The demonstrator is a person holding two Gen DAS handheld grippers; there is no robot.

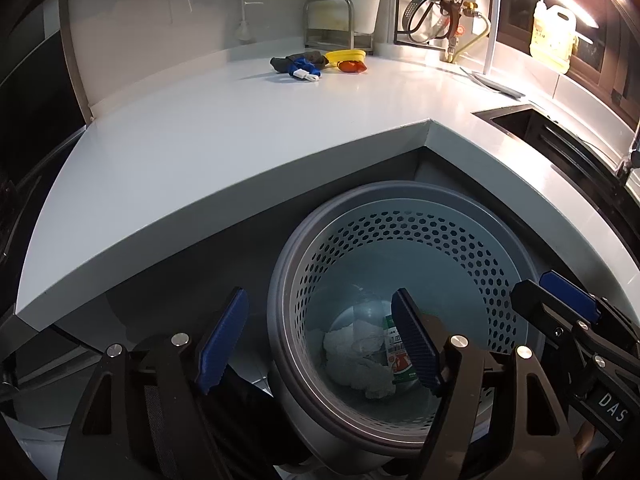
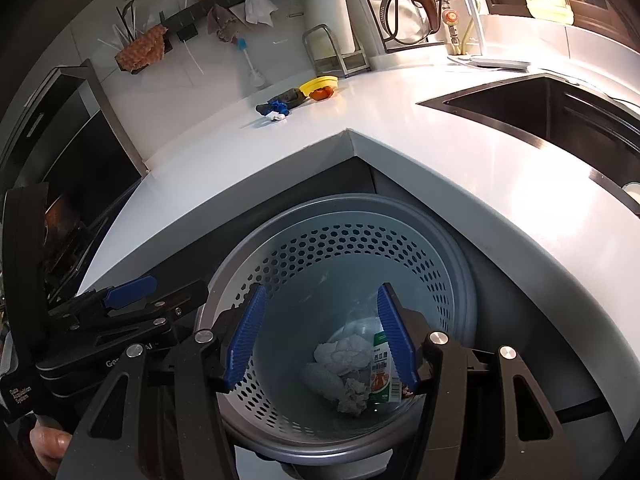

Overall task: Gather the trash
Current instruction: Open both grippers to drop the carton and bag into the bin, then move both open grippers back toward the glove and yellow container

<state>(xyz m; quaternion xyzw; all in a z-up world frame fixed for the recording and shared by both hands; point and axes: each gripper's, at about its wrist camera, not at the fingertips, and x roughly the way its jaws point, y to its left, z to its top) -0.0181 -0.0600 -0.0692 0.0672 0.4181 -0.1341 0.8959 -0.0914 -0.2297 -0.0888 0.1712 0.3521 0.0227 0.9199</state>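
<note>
A round grey perforated trash bin [image 1: 496, 240] [image 2: 452, 248] stands on the floor in the counter's inner corner. Inside lie crumpled white tissues [image 1: 356, 356] [image 2: 340, 354] and a green and white packet [image 1: 394, 354] [image 2: 382, 368]. My left gripper [image 1: 320, 344] is open and empty over the bin's left rim; it also shows in the right wrist view [image 2: 132, 298]. My right gripper [image 2: 320, 336] is open and empty above the bin's mouth; it also shows in the left wrist view [image 1: 560, 300]. On the white countertop [image 1: 200, 128] [image 2: 400, 120] far back lie a dark wrapper with a blue and white piece [image 1: 298, 65] [image 2: 280, 105], a yellow lid [image 1: 346, 56] [image 2: 320, 82] and an orange-red wrapper [image 1: 352, 66] [image 2: 321, 93].
A black sink [image 1: 560, 132] [image 2: 560, 116] is set in the counter at the right. A metal rack [image 1: 330, 22] [image 2: 336, 50] stands against the back wall, with a steamer and pan lid hanging to its right. A soap jug [image 1: 554, 34] sits on the sill.
</note>
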